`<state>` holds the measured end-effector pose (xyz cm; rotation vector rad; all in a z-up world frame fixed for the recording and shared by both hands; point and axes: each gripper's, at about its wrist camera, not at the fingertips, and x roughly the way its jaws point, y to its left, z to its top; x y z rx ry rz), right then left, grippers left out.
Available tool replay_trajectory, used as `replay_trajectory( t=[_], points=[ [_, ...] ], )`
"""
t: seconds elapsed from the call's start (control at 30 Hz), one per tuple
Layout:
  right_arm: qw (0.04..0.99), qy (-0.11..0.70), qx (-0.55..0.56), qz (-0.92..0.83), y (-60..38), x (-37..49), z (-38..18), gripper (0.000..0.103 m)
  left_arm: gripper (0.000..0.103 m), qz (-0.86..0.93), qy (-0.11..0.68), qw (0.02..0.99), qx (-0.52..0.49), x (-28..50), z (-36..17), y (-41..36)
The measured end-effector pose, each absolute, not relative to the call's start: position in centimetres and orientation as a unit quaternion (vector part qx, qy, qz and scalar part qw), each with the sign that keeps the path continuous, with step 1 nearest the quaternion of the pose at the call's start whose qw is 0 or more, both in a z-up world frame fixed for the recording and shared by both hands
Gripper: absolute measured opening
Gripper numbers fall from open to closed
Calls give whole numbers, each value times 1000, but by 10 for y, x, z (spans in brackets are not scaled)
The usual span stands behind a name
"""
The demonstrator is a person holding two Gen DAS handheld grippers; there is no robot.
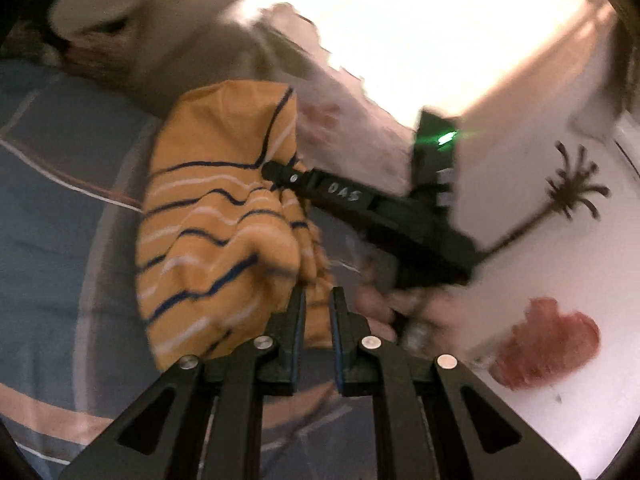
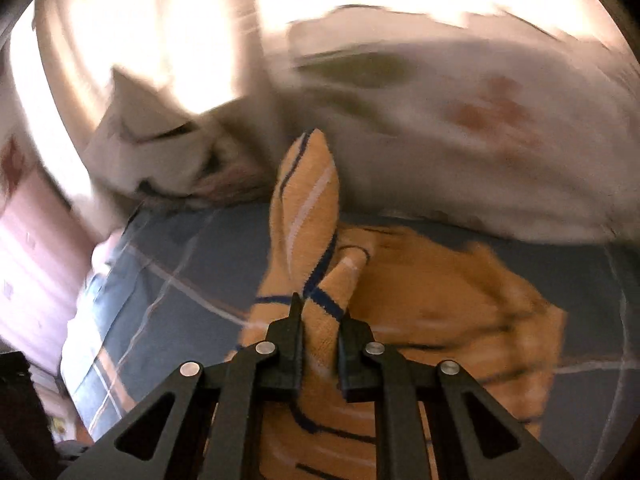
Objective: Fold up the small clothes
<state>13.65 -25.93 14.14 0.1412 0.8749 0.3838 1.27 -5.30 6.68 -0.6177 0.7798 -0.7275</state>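
Left wrist view: the left hand-held gripper (image 1: pixel 317 294) pinches the bunched edge of the orange striped garment (image 1: pixel 216 216), raised above the blue checked bedsheet (image 1: pixel 48 208); the right hand-held gripper (image 1: pixel 276 170) bites its upper fold. Right wrist view: the right hand-held gripper (image 2: pixel 320 312) clamps a raised fold of the garment (image 2: pixel 308 208); the remainder lies on the bedsheet (image 2: pixel 180 264), a white blanket (image 2: pixel 500 168) along the bed's far edge.

Warm, dim light here; blown-out glare washes everything far beyond the jaws in both views. Heavy motion blur smears the background, fisheye edges curve into black, jaws stay sharp.
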Motion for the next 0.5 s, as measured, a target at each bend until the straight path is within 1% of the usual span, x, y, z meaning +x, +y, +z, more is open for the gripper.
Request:
replay_trajectory(
  t=[0.1, 0.2, 0.4, 0.47, 0.5],
  points=[
    [881, 435, 103, 154, -312, 137, 122, 13, 11, -339, 376, 818, -272, 14, 64, -67],
    [877, 443, 127, 134, -347, 135, 103, 13, 11, -315, 405, 814, -273, 34, 47, -75],
    [876, 437, 160, 126, -380, 135, 94, 13, 11, -283, 443, 812, -252, 60, 22, -95],
    [873, 443, 164, 121, -385, 138, 87, 13, 17, -276, 454, 811, -243, 65, 16, -101],
    [871, 448, 165, 118, -385, 140, 84, 14, 17, -272, 462, 809, -240, 70, 12, -104]
  ],
)
